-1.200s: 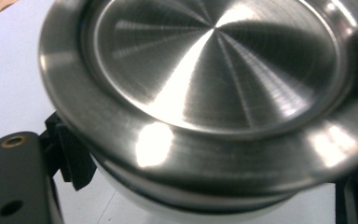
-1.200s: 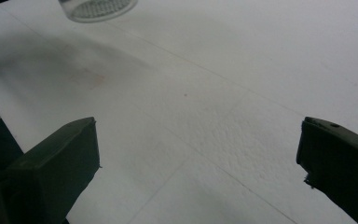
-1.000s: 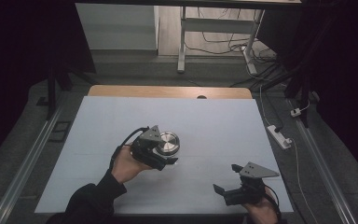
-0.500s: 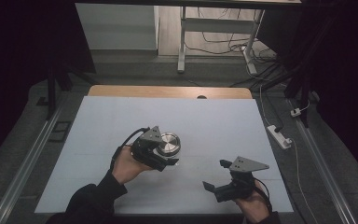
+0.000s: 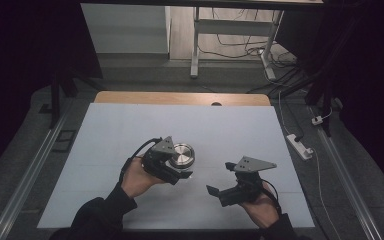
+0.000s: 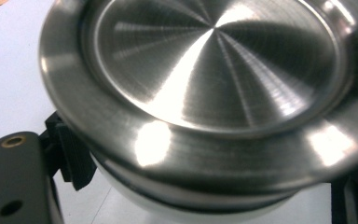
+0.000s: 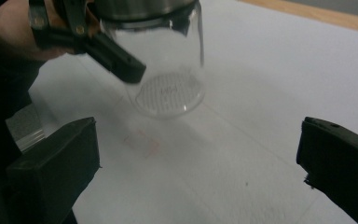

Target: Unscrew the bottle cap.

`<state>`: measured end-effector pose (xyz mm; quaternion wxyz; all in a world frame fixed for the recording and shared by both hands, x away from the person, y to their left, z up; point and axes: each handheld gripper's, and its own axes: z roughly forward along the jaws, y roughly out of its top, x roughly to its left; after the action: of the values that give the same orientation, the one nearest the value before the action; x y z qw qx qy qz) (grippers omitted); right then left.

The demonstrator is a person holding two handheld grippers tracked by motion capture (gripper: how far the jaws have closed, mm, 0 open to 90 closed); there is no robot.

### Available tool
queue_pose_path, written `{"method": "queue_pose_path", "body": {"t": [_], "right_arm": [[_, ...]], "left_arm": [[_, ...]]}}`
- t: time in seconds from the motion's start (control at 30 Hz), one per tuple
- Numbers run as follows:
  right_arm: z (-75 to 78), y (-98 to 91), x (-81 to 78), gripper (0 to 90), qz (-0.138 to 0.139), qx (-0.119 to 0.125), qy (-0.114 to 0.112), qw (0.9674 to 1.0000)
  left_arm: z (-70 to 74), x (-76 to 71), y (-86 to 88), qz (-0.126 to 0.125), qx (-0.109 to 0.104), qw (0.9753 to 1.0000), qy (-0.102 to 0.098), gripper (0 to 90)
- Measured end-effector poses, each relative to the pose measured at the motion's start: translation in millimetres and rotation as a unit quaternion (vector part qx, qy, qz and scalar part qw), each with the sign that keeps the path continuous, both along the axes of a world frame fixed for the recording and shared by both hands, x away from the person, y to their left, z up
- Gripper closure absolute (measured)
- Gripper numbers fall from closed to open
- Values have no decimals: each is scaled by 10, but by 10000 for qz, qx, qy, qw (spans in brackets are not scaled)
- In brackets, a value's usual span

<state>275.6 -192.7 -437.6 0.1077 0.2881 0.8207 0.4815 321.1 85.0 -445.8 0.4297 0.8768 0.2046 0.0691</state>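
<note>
Glass is what I see first: a clear, round glass jar capped with a brushed stainless-steel lid, which I hold in my left gripper. From the high view the jar sits over the middle of the pale blue-white table top, slightly toward my near edge. In the right gripper view its ribbed base appears to hang just above the surface, though I cannot be sure it is clear of it. In the left gripper view the steel lid looms close, its rim shining, with the glass wall just beneath and my black jaws pressed to either side of the jar below the rim. So the left gripper is clamped on the jar, my left hand behind it.

My right gripper lies to the right of the jar and nearer to me, apart from it, carried by my right hand. Its jaws stand wide apart with nothing between them; in the right gripper view they frame bare table and point toward the jar.

Beyond the jar, a wooden strip borders the far edge of the table. To the jar's far right, on the grey floor, lies a white power strip.
</note>
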Motion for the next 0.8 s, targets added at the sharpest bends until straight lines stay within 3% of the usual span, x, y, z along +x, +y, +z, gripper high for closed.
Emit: {"method": "queue_pose_path", "body": {"t": [0.63, 0.8], "right_arm": [[325, 494, 268, 0, 205, -67, -161, 9996], [374, 679, 309, 0, 222, -154, -336, 9991]], "left_arm": [[-18, -11, -37, -58, 102, 9999, -40, 153], [-22, -16, -45, -45, 123, 9999, -23, 153]]}}
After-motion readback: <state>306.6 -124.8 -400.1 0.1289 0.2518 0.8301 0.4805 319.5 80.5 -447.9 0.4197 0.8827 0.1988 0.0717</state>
